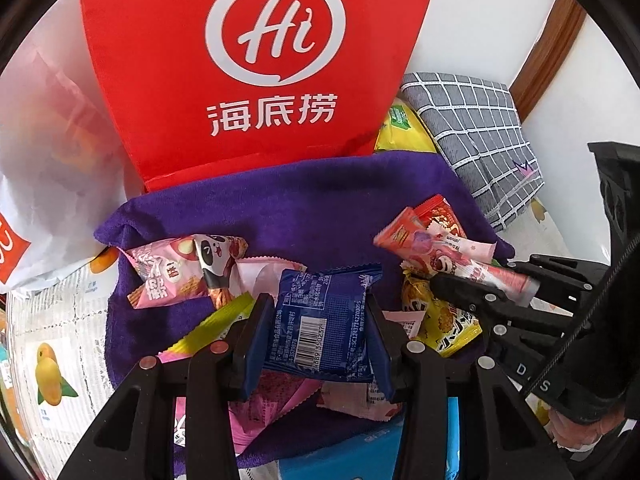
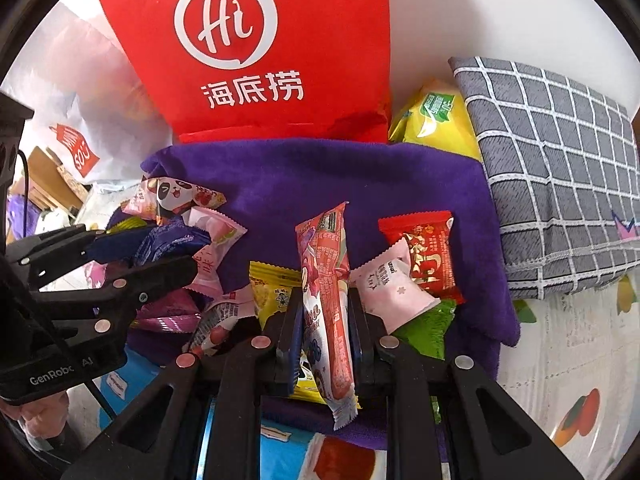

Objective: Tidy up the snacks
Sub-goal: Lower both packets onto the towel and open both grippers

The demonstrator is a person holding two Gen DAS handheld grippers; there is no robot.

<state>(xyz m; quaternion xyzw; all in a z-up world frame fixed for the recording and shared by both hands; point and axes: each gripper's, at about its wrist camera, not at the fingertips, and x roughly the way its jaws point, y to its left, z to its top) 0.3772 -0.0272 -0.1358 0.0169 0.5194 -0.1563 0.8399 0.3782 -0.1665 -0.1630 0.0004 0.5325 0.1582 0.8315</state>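
Observation:
Small snack packets lie scattered on a purple towel (image 1: 304, 208) (image 2: 320, 176). My left gripper (image 1: 318, 320) is shut on a dark blue packet (image 1: 324, 324) with a barcode, its pads pressing both sides. My right gripper (image 2: 326, 316) is shut on a long pink-red stick packet (image 2: 326, 288) that stands up between its fingers. The same stick packet (image 1: 480, 268) shows in the left wrist view, clamped at the right. A pink panda packet (image 1: 188, 268) (image 2: 176, 196) lies at the towel's left, a red packet (image 2: 424, 256) and a pale pink packet (image 2: 392, 288) at its right.
A tall red paper bag (image 1: 256, 60) (image 2: 256, 48) stands behind the towel. A white plastic bag (image 1: 48, 168) sits at the left, a yellow-green packet (image 2: 436, 120) and a grey checked cushion (image 2: 560, 168) at the right. A fruit-print cloth (image 2: 560, 360) covers the table.

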